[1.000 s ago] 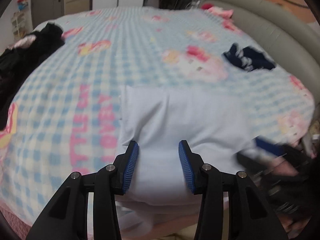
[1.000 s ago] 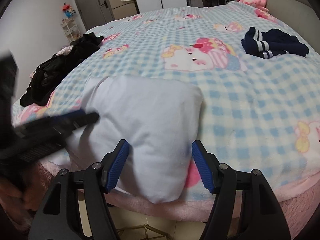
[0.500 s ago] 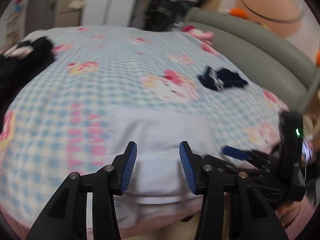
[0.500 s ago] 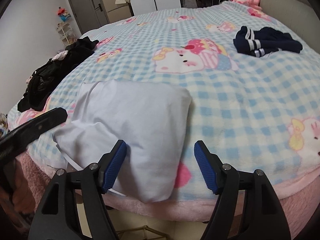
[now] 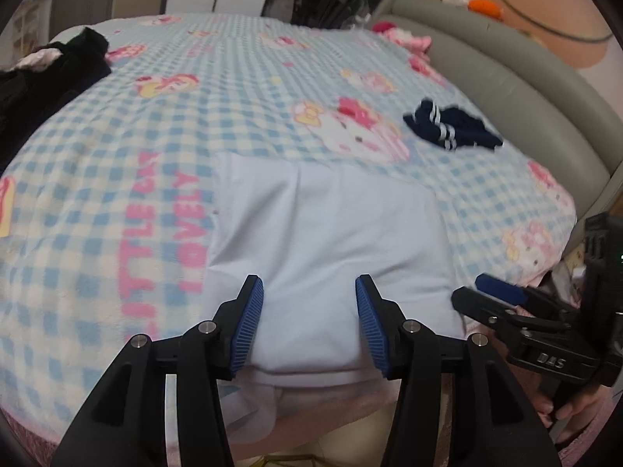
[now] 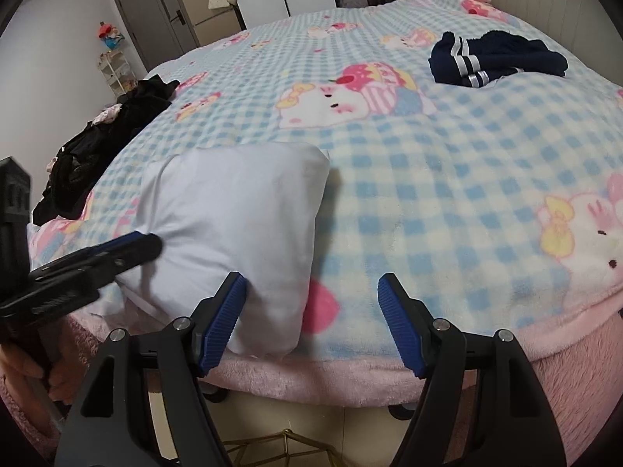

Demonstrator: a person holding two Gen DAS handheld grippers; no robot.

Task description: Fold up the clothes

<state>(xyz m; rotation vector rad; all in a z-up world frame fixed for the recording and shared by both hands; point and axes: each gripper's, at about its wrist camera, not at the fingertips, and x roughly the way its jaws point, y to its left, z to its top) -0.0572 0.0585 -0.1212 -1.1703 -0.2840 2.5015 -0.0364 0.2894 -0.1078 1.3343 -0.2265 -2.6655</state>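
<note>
A folded pale blue-white garment (image 5: 327,241) lies at the near edge of the bed; it also shows in the right wrist view (image 6: 237,229). My left gripper (image 5: 309,325) is open, its jaws on either side of the garment's near edge, holding nothing. My right gripper (image 6: 311,319) is open and empty, off the garment's right corner over the blanket's pink border. In the left wrist view the right gripper (image 5: 502,299) shows at the right, beside the garment. In the right wrist view the left gripper (image 6: 117,253) reaches in from the left against the garment.
The bed carries a blue checked cartoon-cat blanket (image 6: 447,179). A navy garment with white stripes (image 6: 494,58) lies at the far right, also in the left wrist view (image 5: 451,130). A heap of black clothes (image 6: 101,144) lies at the left edge. A grey padded headboard (image 5: 506,74) runs along the right.
Both grippers have drawn back a little from the garment toward the bed's edge. The left wrist view has swung and steadied. The garment lies as before.
</note>
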